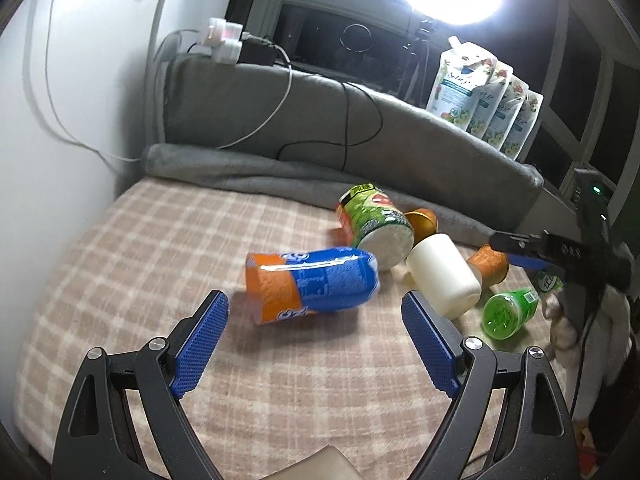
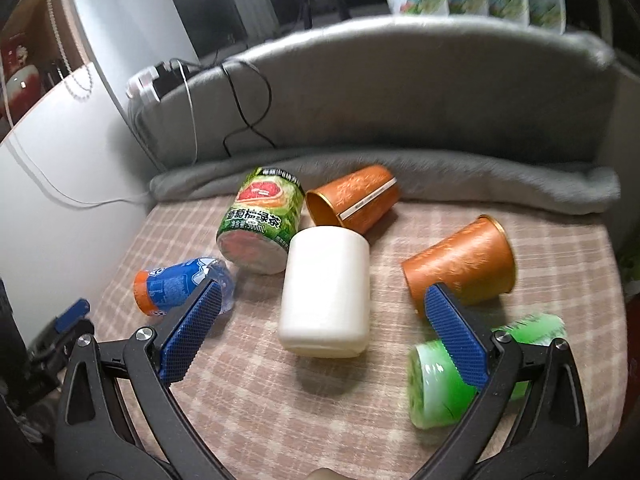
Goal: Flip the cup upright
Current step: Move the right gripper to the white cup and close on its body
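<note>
Both claws gape empty, left claw (image 1: 316, 312) and right claw (image 2: 322, 300); risk: white cup (image 2: 325, 294), lying crowded against green can (image 2: 260, 226), rolls when pinched.

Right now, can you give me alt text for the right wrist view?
The open right gripper hovers over a cream plastic cup lying on its side on a checked beige cloth. Around it lie two orange patterned cups, a green-labelled cup, a bright green cup and a blue-and-orange bottle-shaped cup.

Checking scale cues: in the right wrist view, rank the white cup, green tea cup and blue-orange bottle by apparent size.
1. white cup, nearest the lens, which may flatter it.
2. green tea cup.
3. blue-orange bottle, partly hidden by a finger.
</note>
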Demonstrator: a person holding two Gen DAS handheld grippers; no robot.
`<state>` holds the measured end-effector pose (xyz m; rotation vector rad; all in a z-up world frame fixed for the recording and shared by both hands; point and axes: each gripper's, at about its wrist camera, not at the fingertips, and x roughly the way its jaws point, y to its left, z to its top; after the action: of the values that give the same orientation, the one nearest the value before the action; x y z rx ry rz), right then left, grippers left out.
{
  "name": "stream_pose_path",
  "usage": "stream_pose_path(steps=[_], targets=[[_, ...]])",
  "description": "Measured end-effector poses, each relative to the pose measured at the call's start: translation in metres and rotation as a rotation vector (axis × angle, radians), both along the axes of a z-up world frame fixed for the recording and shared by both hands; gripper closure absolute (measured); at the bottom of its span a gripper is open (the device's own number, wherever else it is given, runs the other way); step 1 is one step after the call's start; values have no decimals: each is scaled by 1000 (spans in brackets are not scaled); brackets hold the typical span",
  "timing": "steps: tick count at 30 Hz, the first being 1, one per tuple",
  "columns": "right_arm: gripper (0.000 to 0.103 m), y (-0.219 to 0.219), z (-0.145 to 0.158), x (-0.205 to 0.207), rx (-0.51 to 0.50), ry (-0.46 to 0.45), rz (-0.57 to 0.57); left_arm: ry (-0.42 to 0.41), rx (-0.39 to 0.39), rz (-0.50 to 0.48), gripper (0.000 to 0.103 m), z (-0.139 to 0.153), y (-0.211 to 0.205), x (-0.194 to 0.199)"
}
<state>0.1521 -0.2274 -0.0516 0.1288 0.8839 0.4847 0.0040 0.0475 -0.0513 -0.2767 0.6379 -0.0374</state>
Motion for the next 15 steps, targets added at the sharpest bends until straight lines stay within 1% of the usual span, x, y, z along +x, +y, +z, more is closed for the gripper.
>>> stream_pose_path(steps=[3,5,6,10,15], targets=[[2,8,-9,22,0,87,52,4,-7,11,15,0,4,-1],[9,13,-13,33,-3,134,80,4,-13,20,15,-1,7,-2],[10,16,-15,39,-11,155,88,5,-17,24,15,-1,9,-2],[11,31,-23,52,-57,207,132,8,-24,35,15,-1,15,-3],[13,46,-37,61,-136,239,146,4,-29,38,15,-1,17,-4]])
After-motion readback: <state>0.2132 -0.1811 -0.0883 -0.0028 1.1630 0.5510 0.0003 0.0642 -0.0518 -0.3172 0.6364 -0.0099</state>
